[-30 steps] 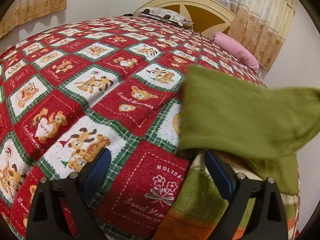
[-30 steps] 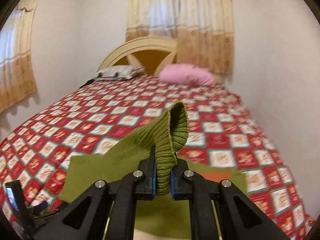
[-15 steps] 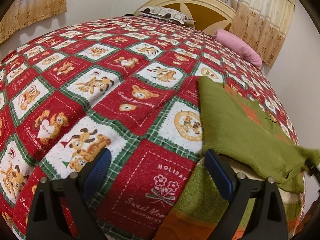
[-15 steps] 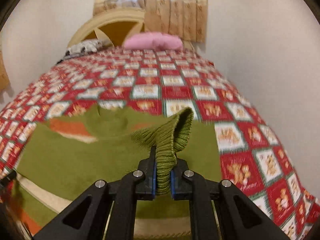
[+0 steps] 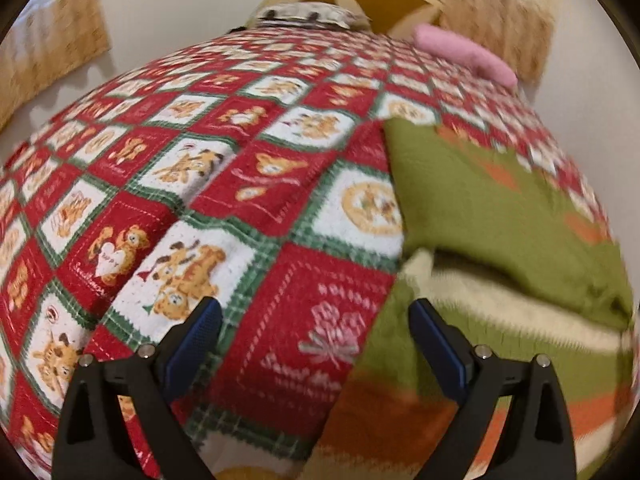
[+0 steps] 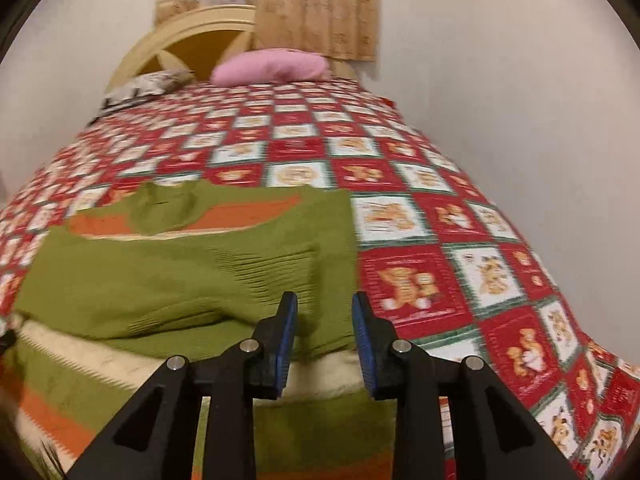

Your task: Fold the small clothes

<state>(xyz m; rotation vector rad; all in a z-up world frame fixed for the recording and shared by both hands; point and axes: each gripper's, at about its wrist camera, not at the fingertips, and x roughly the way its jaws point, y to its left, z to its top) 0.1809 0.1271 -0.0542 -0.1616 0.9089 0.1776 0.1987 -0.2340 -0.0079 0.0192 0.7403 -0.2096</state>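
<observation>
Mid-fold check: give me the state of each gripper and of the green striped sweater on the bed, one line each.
Right gripper: jaws opening, nothing between the pads, poised over the sweater's edge.
Left gripper: open wide, empty, above the quilt beside the sweater.
Green striped sweater: lying on the quilt, a plain green part folded over the striped body, held by neither gripper.
</observation>
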